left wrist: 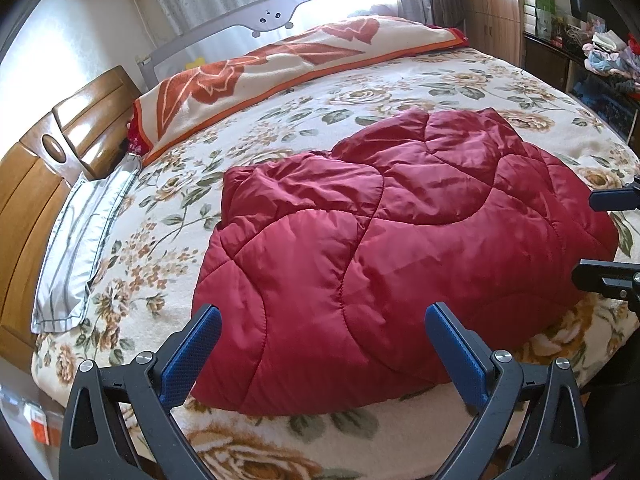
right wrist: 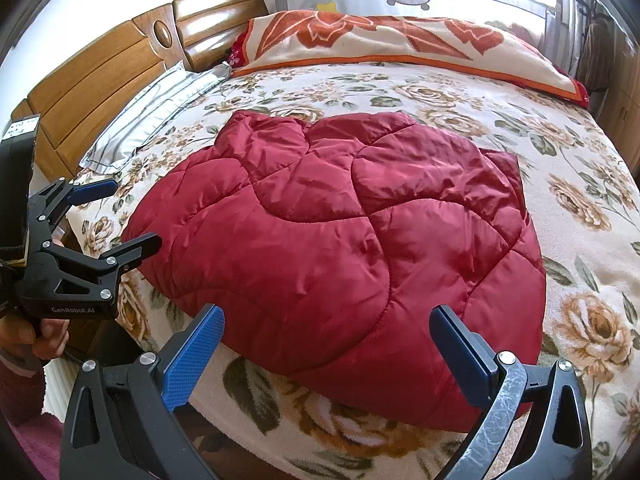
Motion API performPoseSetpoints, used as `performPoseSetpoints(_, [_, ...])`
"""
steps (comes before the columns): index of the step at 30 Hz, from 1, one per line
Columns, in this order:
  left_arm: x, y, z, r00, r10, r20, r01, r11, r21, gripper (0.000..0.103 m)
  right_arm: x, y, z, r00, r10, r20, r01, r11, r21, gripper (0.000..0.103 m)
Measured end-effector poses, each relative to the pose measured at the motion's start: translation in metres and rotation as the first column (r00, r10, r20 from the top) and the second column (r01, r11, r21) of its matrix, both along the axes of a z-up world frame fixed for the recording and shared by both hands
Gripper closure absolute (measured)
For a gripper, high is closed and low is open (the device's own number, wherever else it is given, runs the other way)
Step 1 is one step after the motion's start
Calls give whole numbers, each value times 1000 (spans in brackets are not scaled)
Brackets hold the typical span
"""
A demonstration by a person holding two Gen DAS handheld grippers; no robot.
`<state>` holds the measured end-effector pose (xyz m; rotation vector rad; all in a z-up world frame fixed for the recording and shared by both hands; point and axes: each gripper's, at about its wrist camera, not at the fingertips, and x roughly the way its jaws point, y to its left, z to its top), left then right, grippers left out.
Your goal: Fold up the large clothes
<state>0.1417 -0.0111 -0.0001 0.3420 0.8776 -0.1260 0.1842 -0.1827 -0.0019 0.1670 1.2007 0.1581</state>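
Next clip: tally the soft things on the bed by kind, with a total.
Red quilted jacket: 1
Orange-flowered blanket: 1
Grey striped pillow: 1
Total: 3

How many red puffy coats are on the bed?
1. The red quilted coat lies bunched near the front edge of the flowery bed cover. More could hide underneath.
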Motion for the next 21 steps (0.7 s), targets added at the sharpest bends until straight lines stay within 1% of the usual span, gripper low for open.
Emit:
performPoseSetpoints(14, [1, 0, 0, 1000, -2, 5, 2, 1000, 1, 1, 1, 0, 1, 1000, 1, 0, -1, 1000, -1, 0])
performPoseSetpoints(21, [8, 5, -2, 1000, 6, 4, -6, 1000, -5, 1, 7, -3, 4, 1000, -6, 2, 6, 1000, 0, 0])
